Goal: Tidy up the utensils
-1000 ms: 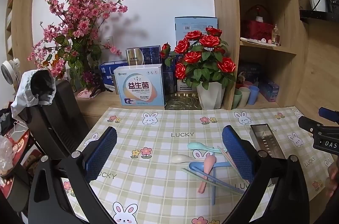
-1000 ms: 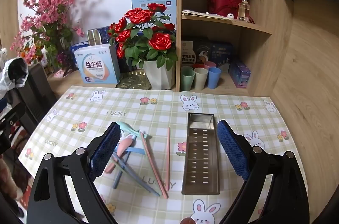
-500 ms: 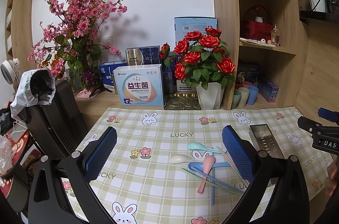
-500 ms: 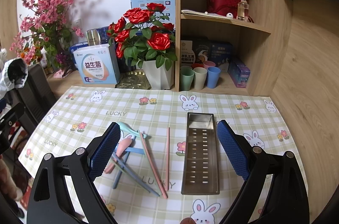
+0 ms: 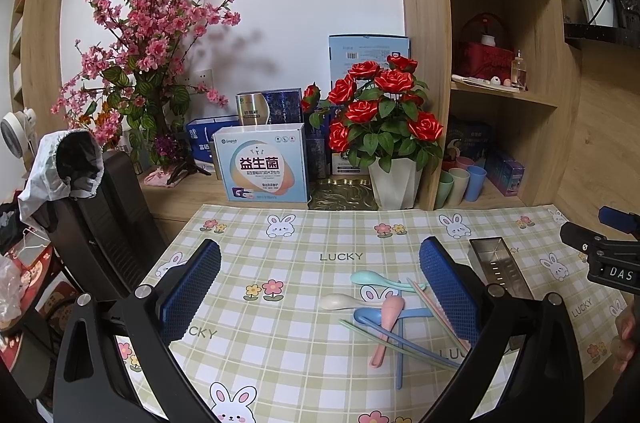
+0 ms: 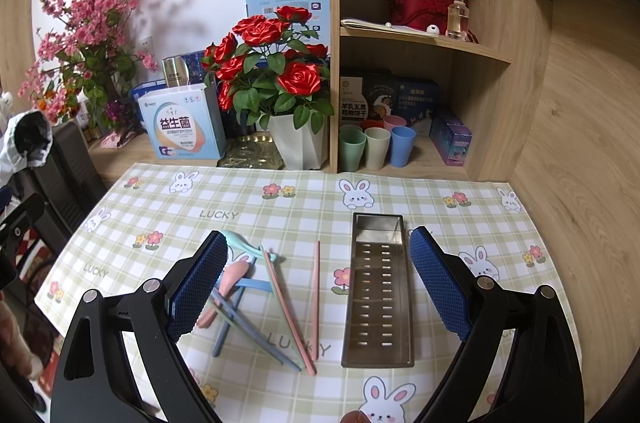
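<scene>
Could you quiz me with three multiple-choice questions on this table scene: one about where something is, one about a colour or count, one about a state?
1. The metal tray lies where, in the right wrist view?
A. right of the utensil pile
B. on the shelf
C. under the pile

2. How many cups stand in the front row on the lowest shelf?
A. one
B. three
C. six

3. The tray is:
A. full of spoons
B. empty
C. upside down

Answers: 1 A, it lies right of the pink chopsticks. 2 B, green, beige and blue. 3 B, its slotted bottom shows bare.
</scene>
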